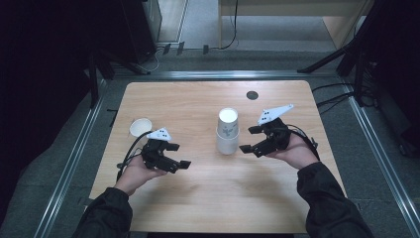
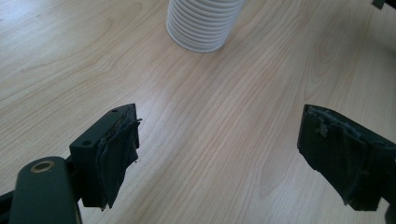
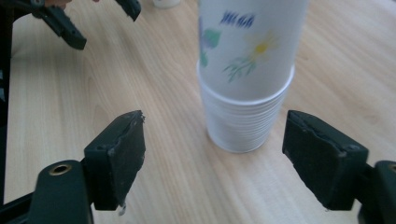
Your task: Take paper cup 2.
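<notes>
Centre of high view, slightly right: stack of paper cups [image 1: 227, 133], upside down, w/ a flowered cup [image 3: 250, 44] on top. Right gripper [image 1: 251, 139] just beside stack, jaws apart, nothing between. Left gripper [image 1: 179, 155] lower left, jaws wide, empty. 1 single cup [image 1: 140, 127] far left. Step, prob.: between picks; next needs a jaw-width grip on a cup wall.

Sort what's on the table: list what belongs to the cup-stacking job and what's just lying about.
Part of the job:
- stack of paper cups, upside down, between the two grippers
- single paper cup, beyond the left gripper
- right gripper, jaws open, beside the stack

Lying about:
- dark round disc near the table's far edge
- cables on the floor
</notes>
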